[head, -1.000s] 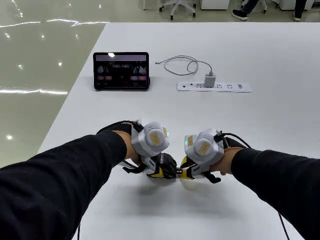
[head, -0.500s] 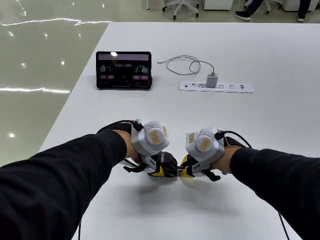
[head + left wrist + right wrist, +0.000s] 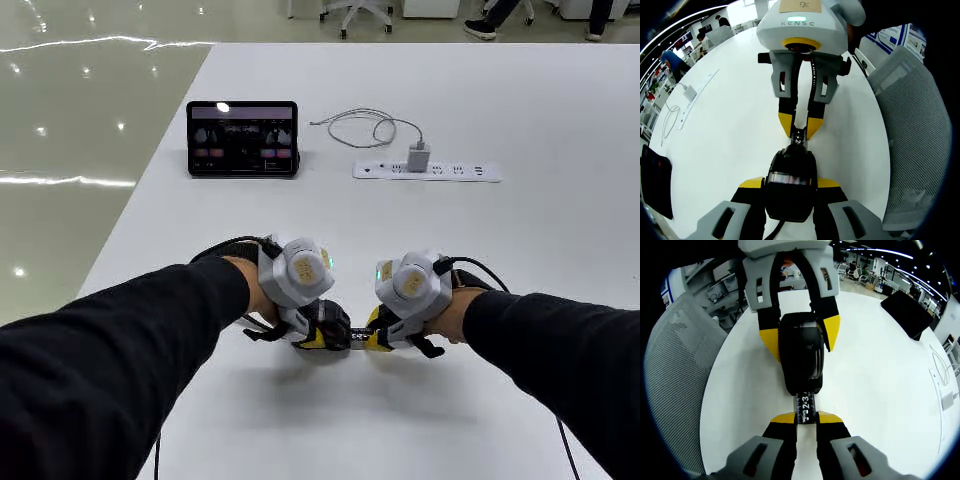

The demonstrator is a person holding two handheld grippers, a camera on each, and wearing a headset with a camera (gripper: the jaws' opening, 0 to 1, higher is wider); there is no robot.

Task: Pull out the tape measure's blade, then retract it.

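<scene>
Head view: two grippers clamp one tape measure.

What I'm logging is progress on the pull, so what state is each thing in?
left gripper: shut on the tape measure.
right gripper: shut on the blade.
tape measure: held just above the table, blade out a short way.
blade: short stretch showing, numbers up.
tablet: screen lit.
charger: plugged into the power strip.
</scene>
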